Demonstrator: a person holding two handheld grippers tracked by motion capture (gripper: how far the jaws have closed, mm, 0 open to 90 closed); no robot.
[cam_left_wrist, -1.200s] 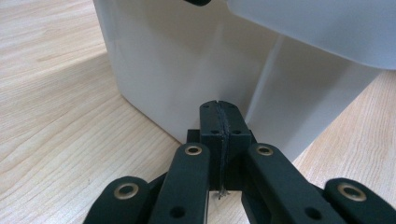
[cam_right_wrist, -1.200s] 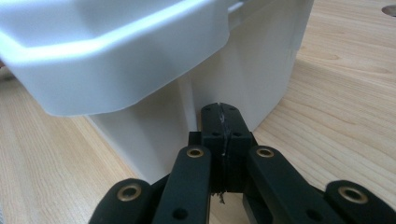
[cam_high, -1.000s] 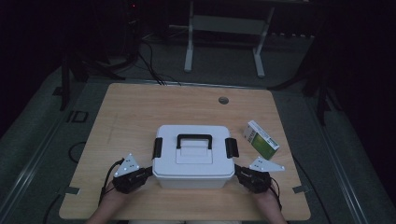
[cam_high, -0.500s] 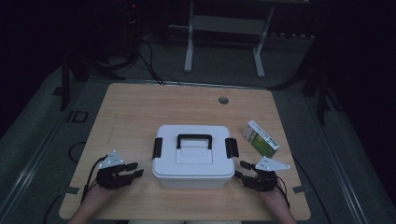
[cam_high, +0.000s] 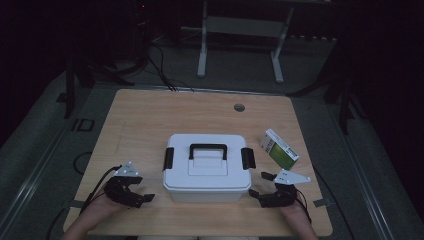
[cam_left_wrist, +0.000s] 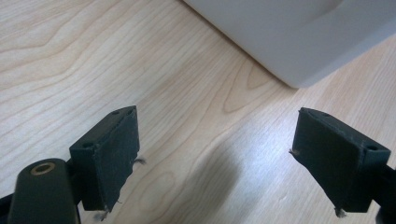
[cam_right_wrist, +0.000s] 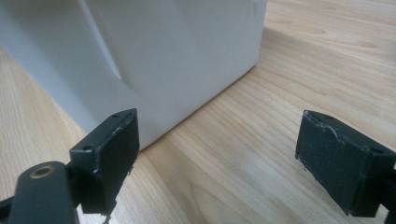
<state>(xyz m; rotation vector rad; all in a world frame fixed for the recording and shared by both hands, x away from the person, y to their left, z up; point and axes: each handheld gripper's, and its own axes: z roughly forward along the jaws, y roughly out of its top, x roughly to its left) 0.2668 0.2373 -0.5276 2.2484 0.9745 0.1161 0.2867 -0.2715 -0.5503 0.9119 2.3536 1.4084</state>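
A white lidded box (cam_high: 207, 167) with a black handle and a black latch on each side stands at the middle of the table's near half. My left gripper (cam_high: 142, 190) lies to the left of its front corner, apart from it, pointing toward it. In the left gripper view the left gripper (cam_left_wrist: 215, 158) is open over bare wood, the box corner (cam_left_wrist: 289, 37) ahead. My right gripper (cam_high: 258, 184) sits off the box's right front corner, also open. The right gripper (cam_right_wrist: 217, 158) faces the box wall (cam_right_wrist: 177, 56). Both pairs of jaws have just been opening, with nothing between them.
A green and white carton (cam_high: 279, 148) lies right of the box, just beyond my right gripper. The wooden table (cam_high: 150, 120) has a round cable hole (cam_high: 239, 107) near its far edge. A metal stand (cam_high: 240, 45) and cables are on the floor behind.
Both grippers were shut close against the box's front corners. They have drawn outward away from it and their jaws have opened. The box and carton have stayed put.
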